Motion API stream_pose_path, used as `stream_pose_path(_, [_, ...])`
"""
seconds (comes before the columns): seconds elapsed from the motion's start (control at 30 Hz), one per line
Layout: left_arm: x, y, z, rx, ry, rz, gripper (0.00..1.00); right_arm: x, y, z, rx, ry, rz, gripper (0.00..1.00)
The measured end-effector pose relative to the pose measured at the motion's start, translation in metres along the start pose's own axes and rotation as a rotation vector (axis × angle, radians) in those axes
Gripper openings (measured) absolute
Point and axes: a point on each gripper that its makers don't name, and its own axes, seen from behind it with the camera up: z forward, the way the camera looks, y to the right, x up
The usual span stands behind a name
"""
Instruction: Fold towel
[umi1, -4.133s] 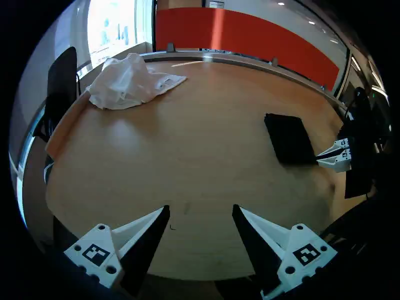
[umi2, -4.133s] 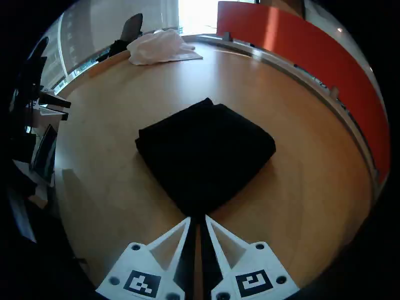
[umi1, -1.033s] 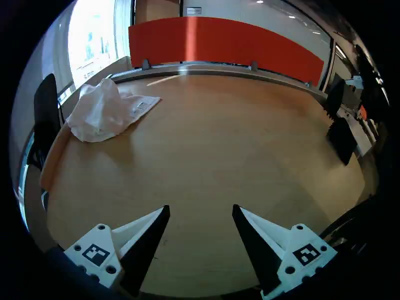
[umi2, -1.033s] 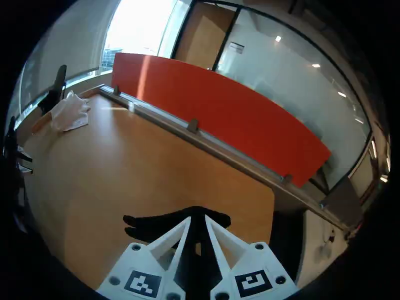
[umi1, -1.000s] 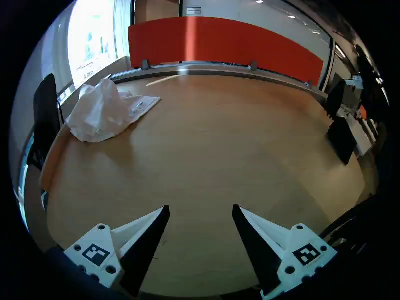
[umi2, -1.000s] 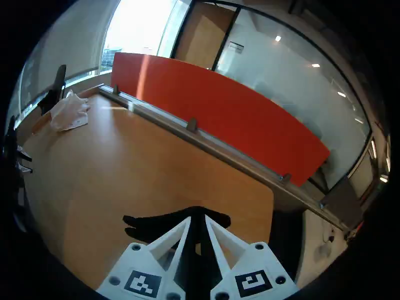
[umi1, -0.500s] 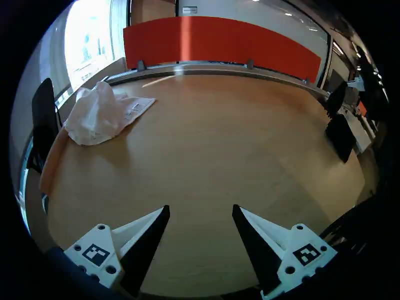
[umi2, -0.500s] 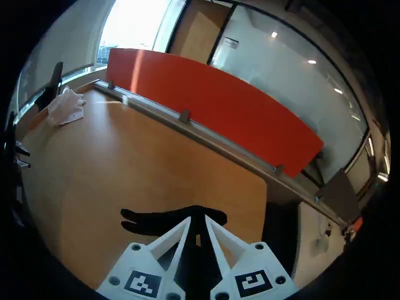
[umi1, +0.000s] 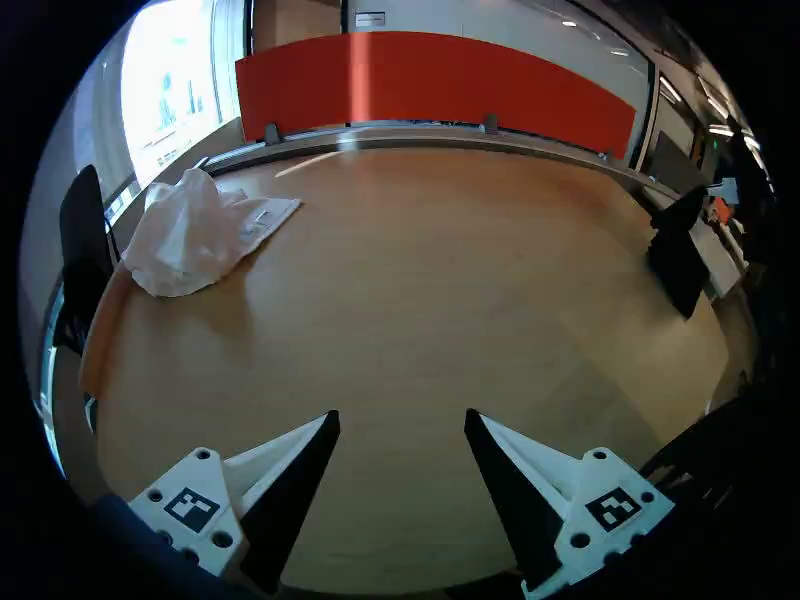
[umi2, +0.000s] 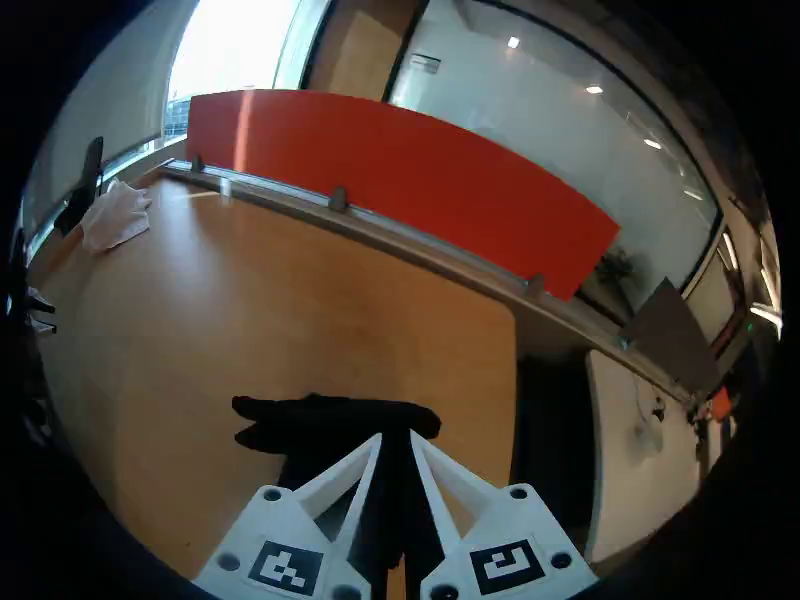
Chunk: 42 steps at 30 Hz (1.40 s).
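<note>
The left hand-held gripper (umi1: 400, 415) hovers over a bare stretch of a wide wooden surface (umi1: 450, 270). Its two fingers are spread wide apart and grip nothing. A crumpled white cloth (umi1: 190, 235) lies on the far left part of the surface, close to a black chair (umi1: 78, 240). A red partition (umi1: 430, 85) runs along the far edge. At the right edge of the surface there is a black shape (umi1: 678, 265); whether it is the towel cannot be told from this view.

In the right gripper view, the right hand-held gripper (umi2: 395, 436) has its fingers drawn almost together, pinching a black towel (umi2: 330, 415) between them. The towel is bunched into a dark band just ahead of the fingertips, with the wooden surface behind it. The white cloth lies small and far off at the left.
</note>
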Motion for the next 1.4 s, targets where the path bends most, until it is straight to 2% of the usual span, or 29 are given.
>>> stream_pose_path(0.33, [-0.001,0.003,0.000,-0.003,-0.004,0.007,0.93,-0.054,-0.001,-0.008,-0.009,-0.065,0.058,0.04])
stream_pose_path(0.83, [-0.003,0.003,-0.002,0.000,-0.003,0.016,0.93,-0.115,-0.003,-0.010,-0.023,-0.161,0.121,0.04])
stream_pose_path(1.4, [-0.010,-0.002,-0.006,0.009,-0.006,0.018,0.93,-0.164,0.002,-0.003,-0.042,-0.256,0.178,0.04])
